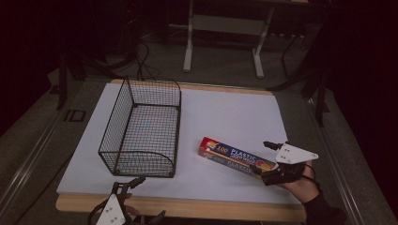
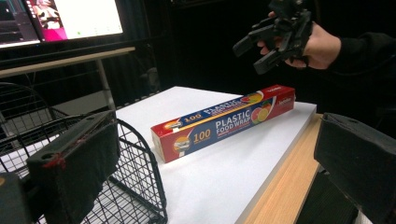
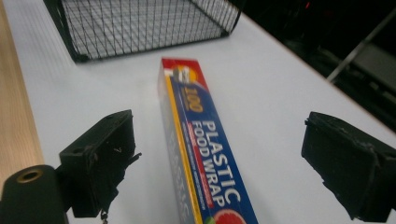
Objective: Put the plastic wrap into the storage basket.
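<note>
On the white board (image 1: 225, 112) that covers the wooden table (image 1: 187, 207), a long box of plastic food wrap (image 1: 233, 157) lies flat, set at a slant, to the right of a black wire basket (image 1: 143, 129) and well apart from it. At the box's right end, the right gripper (image 1: 267, 157) is held in a hand (image 1: 302, 185) that comes in from the lower right, with its grey three-cornered plate (image 1: 294, 153) on top. Its jaws are spread wide. In the right gripper view the box (image 3: 205, 154) runs lengthwise up the middle of the gap between the two black fingers (image 3: 100, 161), with bare board on either side, so neither finger touches it. From the left gripper view, the right gripper (image 2: 273, 39) hangs in the air above the box's far end, clear of the cardboard (image 2: 224, 121). The left gripper (image 1: 129, 185) sits at the near edge of the table, just in front of the basket's near end, and its jaws are also parted, holding nothing. Through its own camera, one finger (image 2: 77, 161) overlaps the basket's curved wire rim (image 2: 140, 154), and the other (image 2: 357, 158) stands over the wooden edge. The box lies well ahead of both. Inside, the basket holds nothing.
</note>
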Demonstrator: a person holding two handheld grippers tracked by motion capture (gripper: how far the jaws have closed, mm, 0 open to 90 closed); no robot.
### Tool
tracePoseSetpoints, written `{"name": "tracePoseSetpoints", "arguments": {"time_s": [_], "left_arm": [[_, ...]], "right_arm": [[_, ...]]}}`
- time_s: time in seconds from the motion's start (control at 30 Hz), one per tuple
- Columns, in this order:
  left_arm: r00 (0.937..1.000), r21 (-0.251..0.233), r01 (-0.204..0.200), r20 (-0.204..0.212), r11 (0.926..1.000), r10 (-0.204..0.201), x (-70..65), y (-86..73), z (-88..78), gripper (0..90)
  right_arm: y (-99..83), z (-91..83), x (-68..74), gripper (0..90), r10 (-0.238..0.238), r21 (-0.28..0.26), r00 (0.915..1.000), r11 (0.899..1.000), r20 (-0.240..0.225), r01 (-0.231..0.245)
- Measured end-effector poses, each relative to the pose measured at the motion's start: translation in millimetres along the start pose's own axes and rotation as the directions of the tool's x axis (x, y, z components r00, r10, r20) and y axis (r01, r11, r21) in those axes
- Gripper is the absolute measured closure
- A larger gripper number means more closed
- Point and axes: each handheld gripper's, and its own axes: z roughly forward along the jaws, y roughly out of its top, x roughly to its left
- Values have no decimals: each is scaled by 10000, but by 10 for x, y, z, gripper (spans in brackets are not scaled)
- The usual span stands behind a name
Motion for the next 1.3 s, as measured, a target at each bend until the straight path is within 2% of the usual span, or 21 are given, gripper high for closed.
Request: {"name": "tracePoseSetpoints", "arguments": {"time_s": [0.03, 0.13, 0.23, 0.27, 0.33, 0.37, 0.4, 0.43, 0.47, 0.73, 0.9, 0.93, 0.97, 1.0, 1.03, 1.1, 1.13, 1.17, 1.23, 1.27, 1.3], "left_arm": [[10000, 15, 10, 12, 10000, -10, 0, 1, 0, 9], [10000, 69, 15, 28, 10000, -16, -3, 1, 2, 10], [10000, 81, 30, 63, 10000, -31, -4, 1, 3, 9], [10000, 82, 27, 63, 10000, -28, -4, 0, 4, 9], [10000, 129, 20, 65, 9999, -21, -3, -1, 6, 9], [10000, 129, 27, 80, 9999, -28, -5, -1, 8, 10], [10000, 129, 27, 80, 9999, -28, -5, -1, 8, 10], [10000, 136, 21, 85, 9999, -23, -7, -1, 8, 10], [10000, 137, 17, 95, 9999, -18, -8, -1, 9, 10], [9999, 204, -23, 134, 9998, 21, -11, -4, 17, 9], [9999, 244, -38, 145, 9997, 35, -9, -6, 19, 10], [9999, 255, -42, 142, 9997, 39, -9, -6, 19, 9], [9999, 255, -42, 146, 9997, 38, -9, -7, 19, 9], [9999, 252, -41, 152, 9997, 37, -9, -7, 19, 10], [9999, 265, -36, 155, 9996, 32, -9, -7, 20, 10], [9999, 285, -44, 162, 9996, 39, -10, -9, 23, 9], [9999, 281, -44, 159, 9996, 40, -11, -8, 25, 10], [9999, 297, -42, 169, 9995, 37, -13, -9, 25, 9], [9998, 314, -54, 170, 9995, 49, -13, -9, 25, 10], [9999, 314, -48, 166, 9995, 43, -13, -9, 25, 9], [9999, 323, -45, 164, 9995, 39, -12, -10, 26, 10]], "right_arm": [[0, 0, 0, 95, 0, 0, 10000, 10000, 0, 0], [-13, 72, -55, 96, -135, 521, 9998, 9985, -148, 142], [-45, 162, -108, 96, -34, 984, 9991, 9951, -413, 74], [-63, 206, -137, 96, 80, 1210, 9978, 9927, -662, 0], [-76, 229, -149, 96, 129, 1311, 9975, 9914, -692, -38], [-139, 334, -209, 101, 243, 1824, 9956, 9832, -906, -74], [-139, 334, -209, 101, 243, 1824, 9956, 9832, -906, -74], [-181, 395, -241, 101, 324, 2131, 9946, 9770, -987, -107], [-181, 395, -241, 101, 324, 2131, 9946, 9770, -987, -107], [-324, 593, -334, 128, 709, 3022, 9892, 9528, -1281, -291], [-382, 709, -376, 140, 928, 3675, 9841, 9295, -1513, -311], [-393, 749, -383, 148, 912, 3946, 9824, 9186, -1632, -197], [-393, 749, -383, 148, 912, 3946, 9824, 9186, -1632, -197], [-393, 769, -383, 163, 913, 4063, 9812, 9136, -1703, -145], [-387, 809, -376, 179, 888, 4311, 9795, 9023, -1808, -22], [-380, 827, -377, 199, 872, 4398, 9769, 8981, -1952, 77], [-372, 847, -374, 200, 890, 4562, 9760, 8898, -1988, 118], [-360, 884, -377, 232, 969, 4771, 9709, 8786, -2191, 200], [-353, 900, -378, 233, 961, 4826, 9711, 8755, -2182, 218], [-337, 928, -377, 234, 967, 5007, 9700, 8651, -2232, 290], [-325, 940, -375, 245, 984, 5093, 9690, 8600, -2265, 317]]}}
